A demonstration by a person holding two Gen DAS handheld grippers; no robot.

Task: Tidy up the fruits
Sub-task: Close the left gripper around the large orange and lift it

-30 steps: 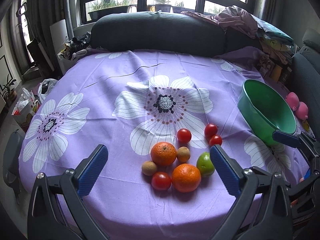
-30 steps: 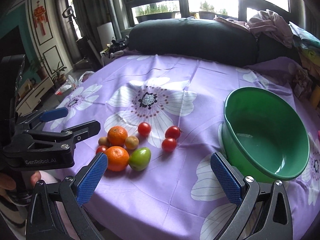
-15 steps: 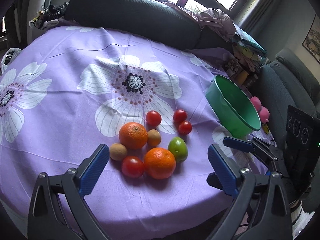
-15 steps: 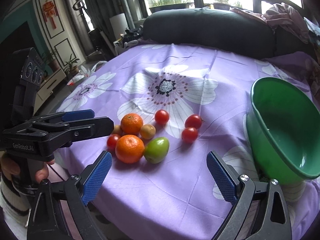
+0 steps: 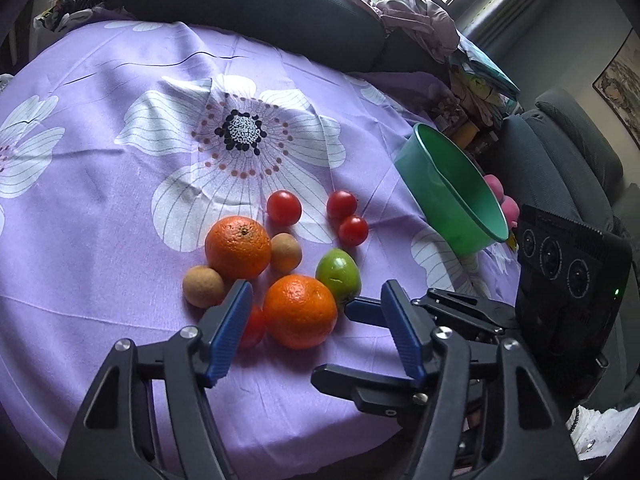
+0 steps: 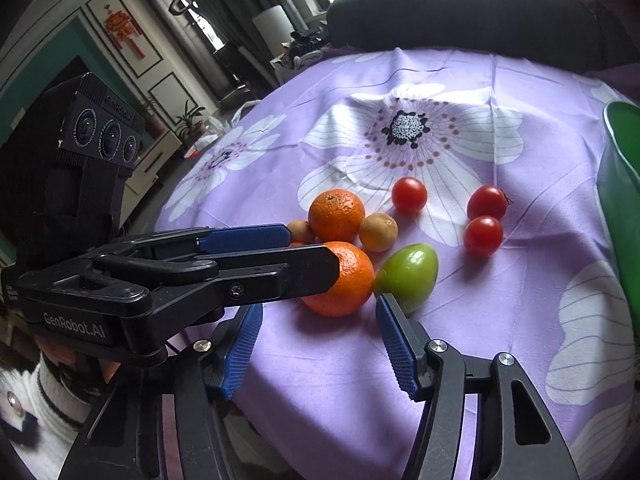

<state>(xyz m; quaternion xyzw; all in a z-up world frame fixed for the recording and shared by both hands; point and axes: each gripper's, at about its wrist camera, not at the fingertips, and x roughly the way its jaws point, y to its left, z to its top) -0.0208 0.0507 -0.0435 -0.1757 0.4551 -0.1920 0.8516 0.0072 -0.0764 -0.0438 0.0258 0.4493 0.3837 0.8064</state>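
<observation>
A cluster of fruit lies on the purple flowered tablecloth [image 5: 120, 184]: two oranges, the near orange [image 5: 299, 311] [image 6: 344, 280] and the far orange [image 5: 238, 247], a green fruit [image 5: 337, 272] [image 6: 408, 276], two small brown fruits [image 5: 203, 286], and several red tomatoes [image 5: 284, 208]. My left gripper [image 5: 316, 304] is open, its blue pads either side of the near orange, apart from it. My right gripper [image 6: 318, 320] is open, just short of the near orange and green fruit. The left gripper crosses the right wrist view [image 6: 240, 256]. An empty green bowl [image 5: 448, 188] stands at the right.
A dark sofa back [image 5: 248, 4] with heaped clothes [image 5: 420, 24] runs behind the table. A grey armchair [image 5: 572, 148] and a pink toy [image 5: 504, 196] sit to the right. The tablecloth's front edge drops off just below the grippers.
Both grippers have moved forward and down toward the fruit cluster. Their jaws are narrower than before, and the left gripper now flanks the near orange.
</observation>
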